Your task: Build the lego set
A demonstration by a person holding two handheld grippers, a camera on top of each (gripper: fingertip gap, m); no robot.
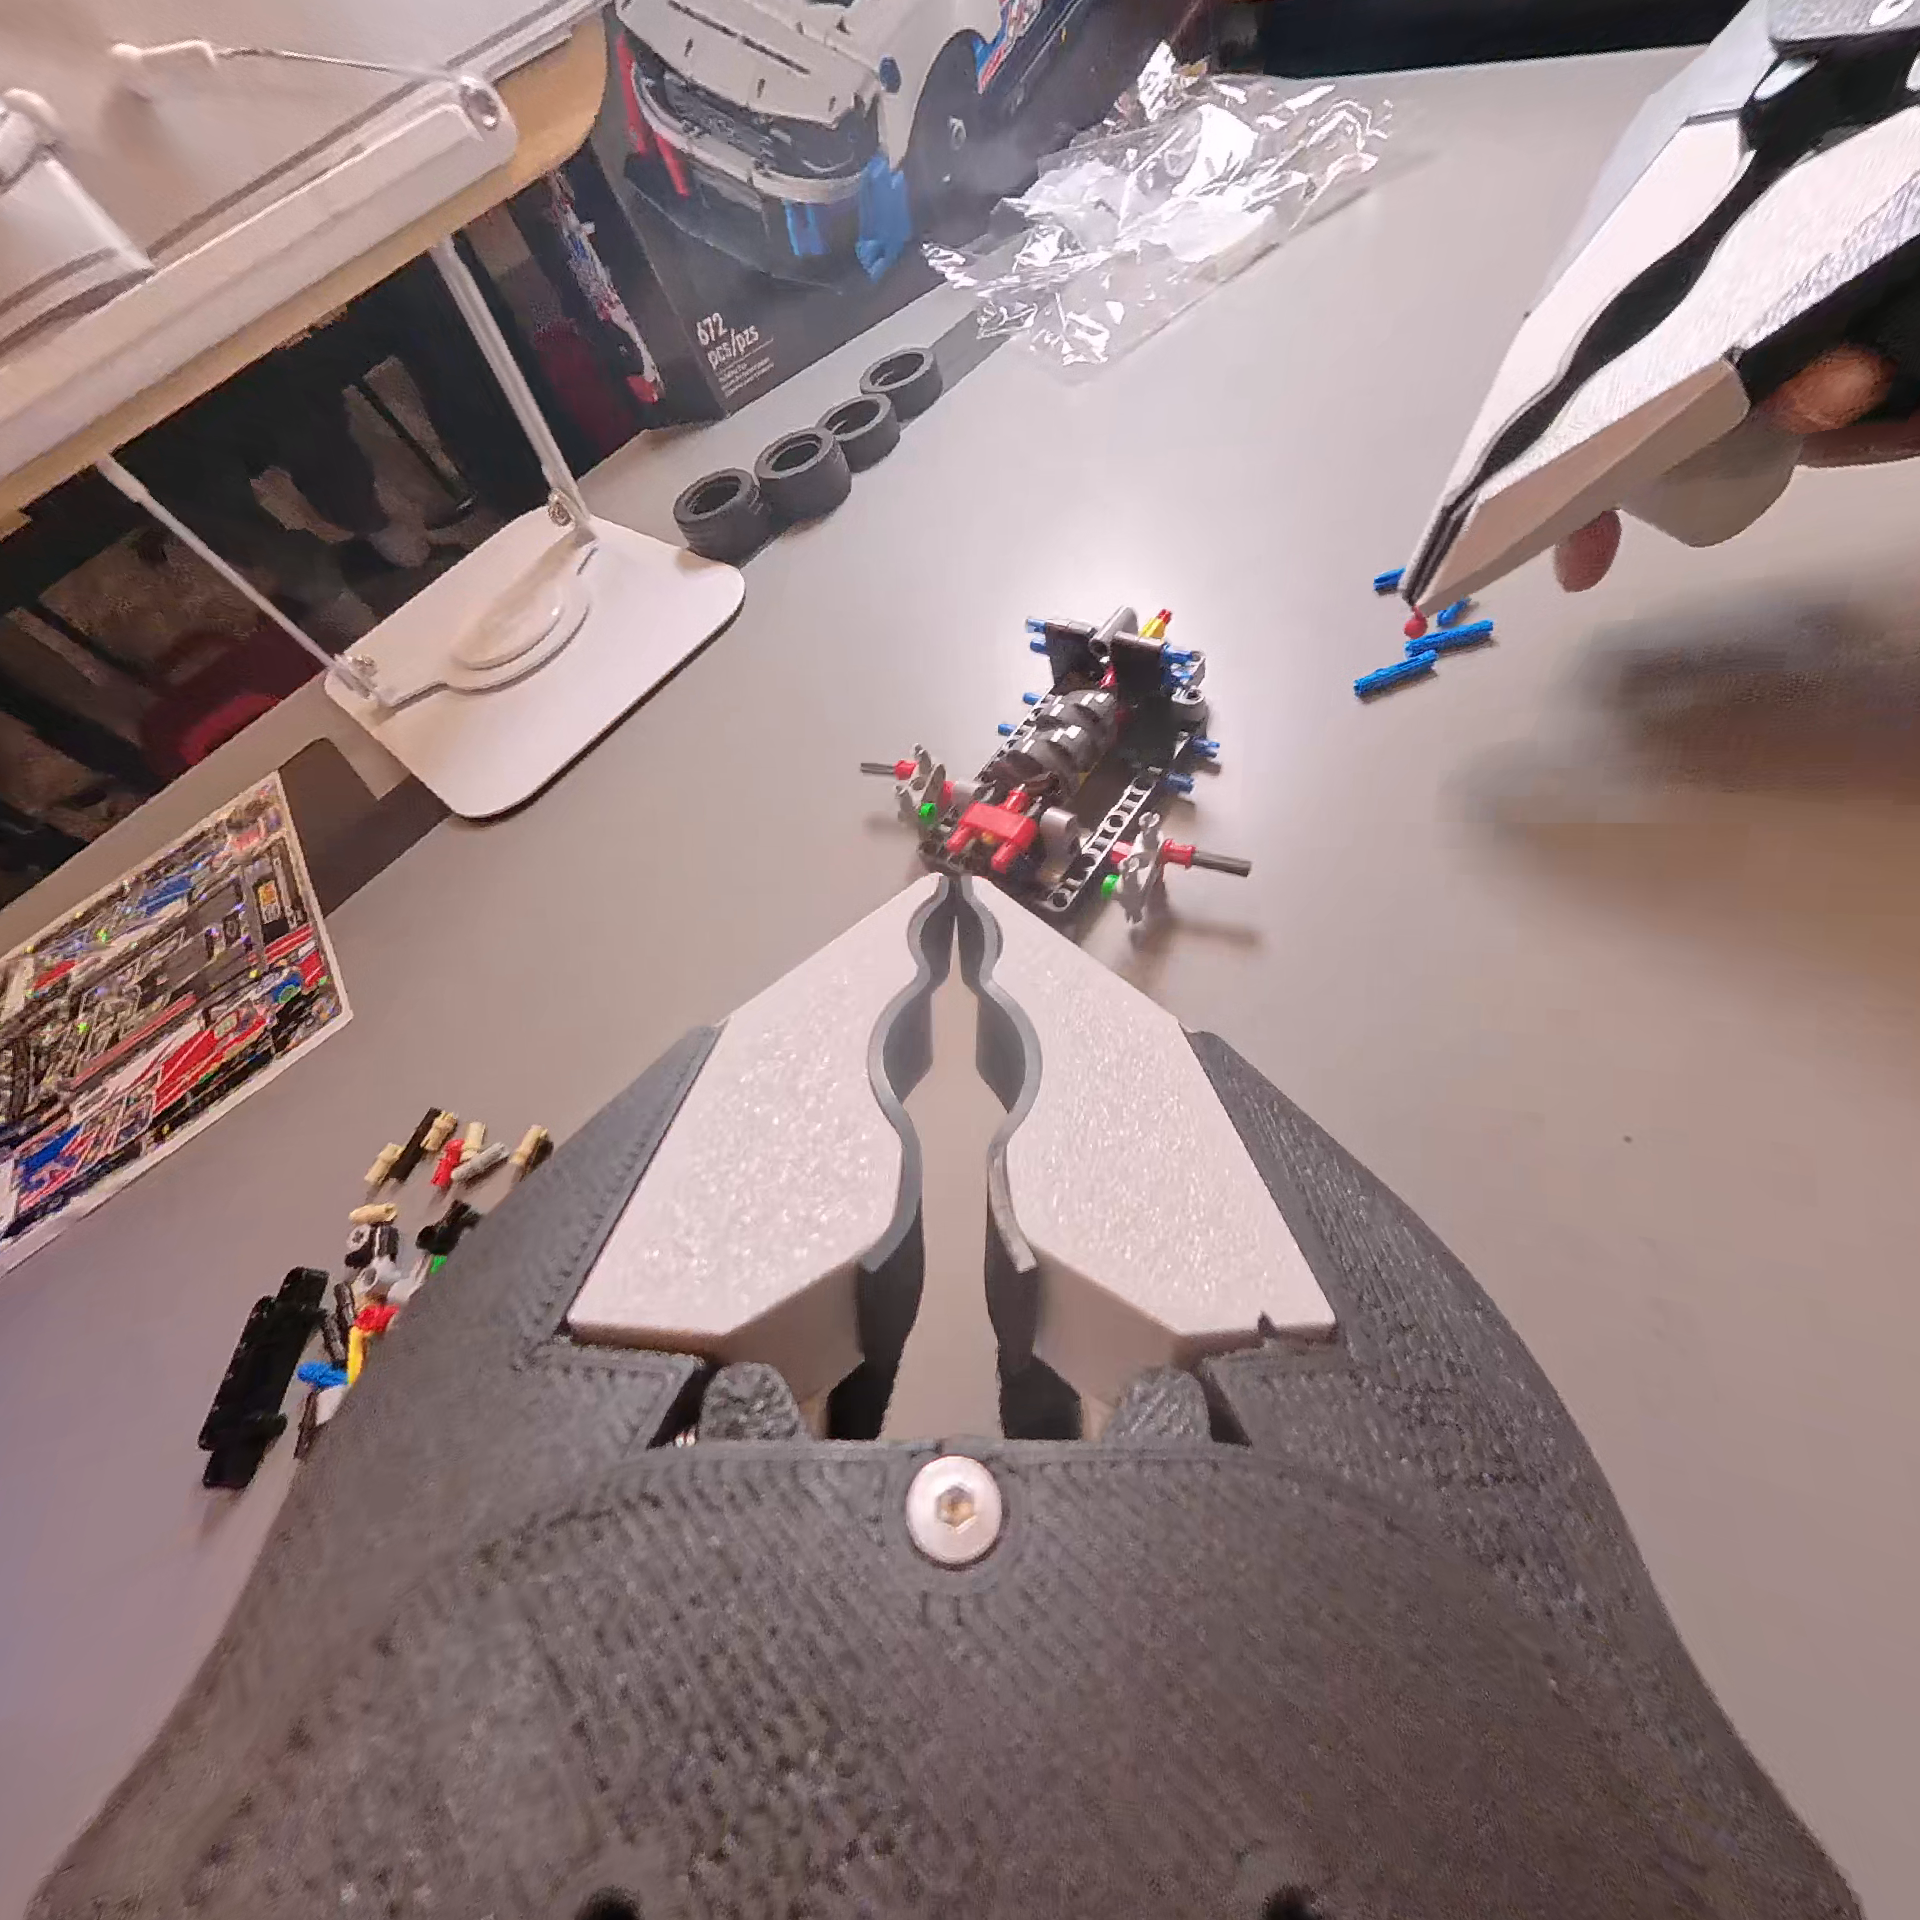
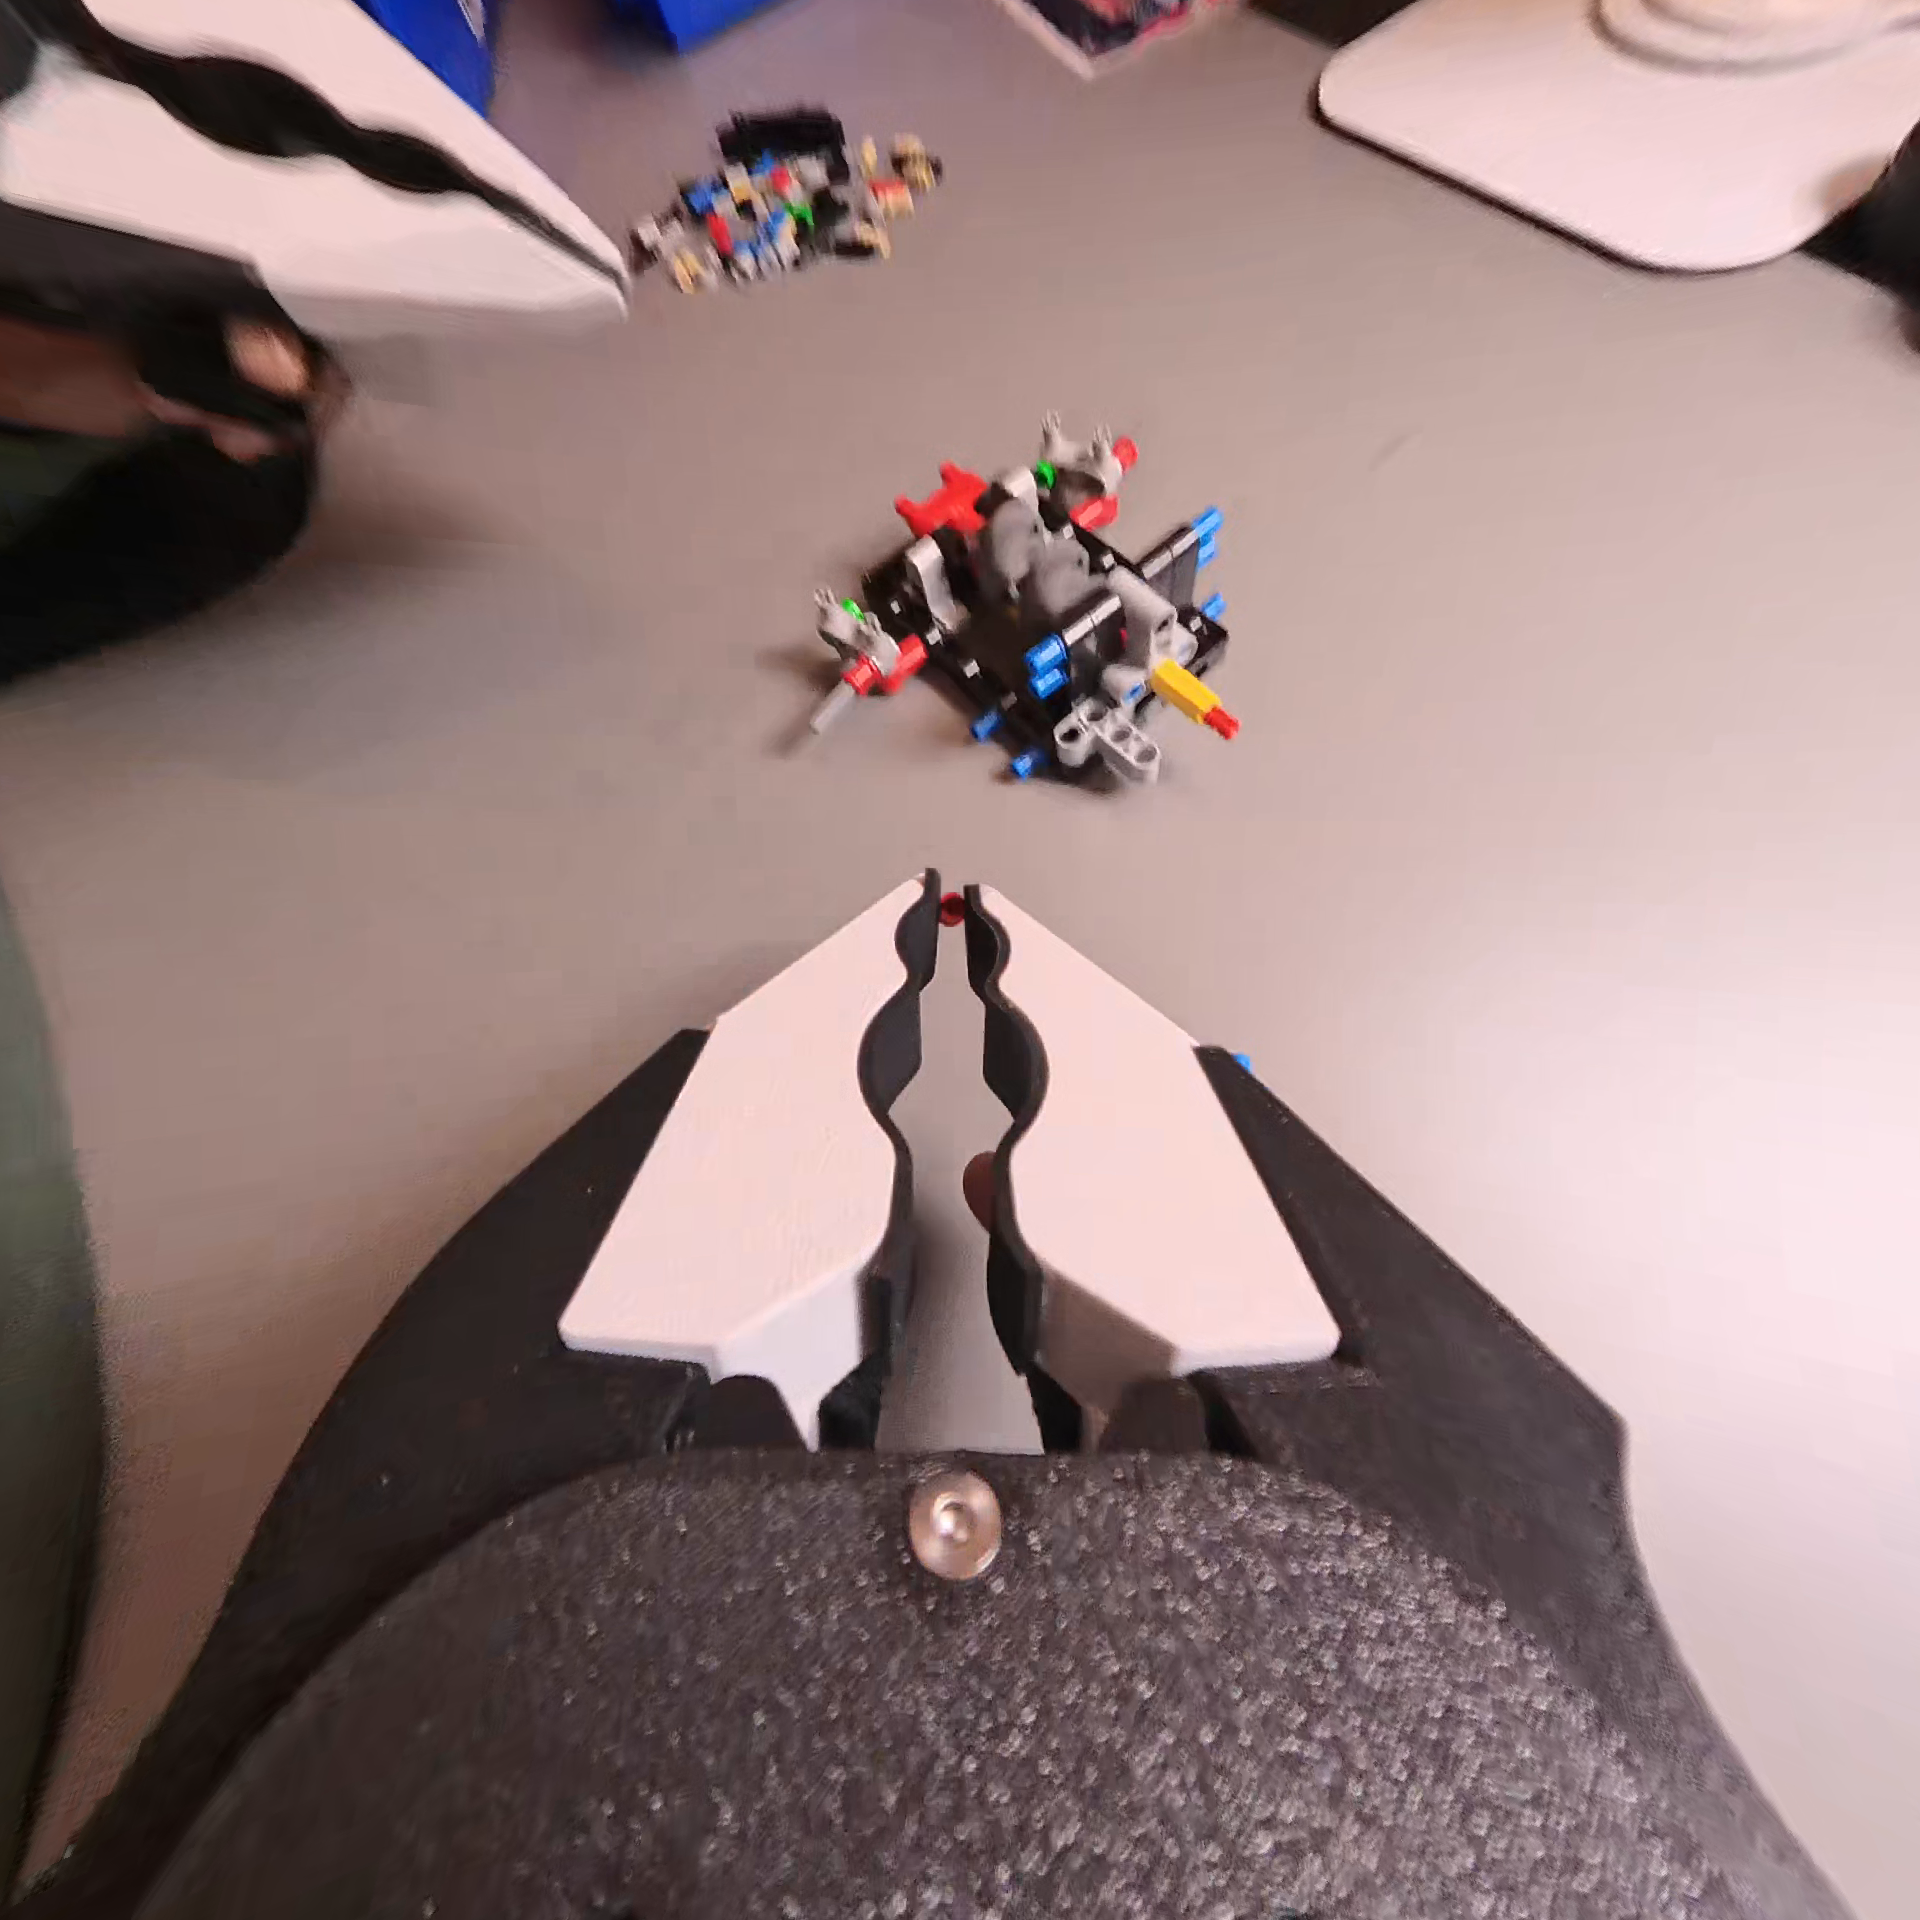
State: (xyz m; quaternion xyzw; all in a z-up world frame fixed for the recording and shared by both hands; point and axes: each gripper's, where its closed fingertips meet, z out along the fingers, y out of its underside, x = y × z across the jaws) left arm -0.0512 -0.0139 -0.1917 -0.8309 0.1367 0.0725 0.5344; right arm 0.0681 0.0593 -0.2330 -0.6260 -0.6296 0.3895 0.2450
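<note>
Left gripper (image 1: 954,885), lower centre of left wrist view: jaws closed, tips together, nothing between them, hovering just short of the chassis (image 1: 1081,758) at frame centre, apart from it. Same gripper (image 2: 623,275) blurred at upper left of right wrist view, beside a gloved hand (image 2: 249,384).

Right gripper (image 2: 948,902), lower centre of right wrist view: jaws nearly closed, pinching a small red pin (image 2: 950,911) at the very tips. Same gripper (image 1: 1415,603) at upper right of left wrist view, tips pointed down with the red pin (image 1: 1413,625) at their end, close above the desk (image 1: 1351,1143) among scattered blue pins (image 1: 1423,649); contact with the desk not discernible.

Box (image 1: 748,208) at top centre-left of left wrist view, upright on the desk; contents not visible. Crumpled clear bag (image 1: 1143,208) to its right; contents indistinct.

Chassis (image 2: 1029,613) at centre of right wrist view, flat on the desk, ahead of the right jaws and well apart from them; black frame, grey core, red, blue and yellow fittings.

Loose parts (image 1: 353,1288) at lower left of left wrist view, partly behind the gripper body; the same heap (image 2: 790,197) at top centre of right wrist view. Four tyres (image 1: 810,447) in a row before the box. Sticker sheet (image 1: 156,1008) at left edge. White lamp base (image 1: 540,665) left of centre.
</note>
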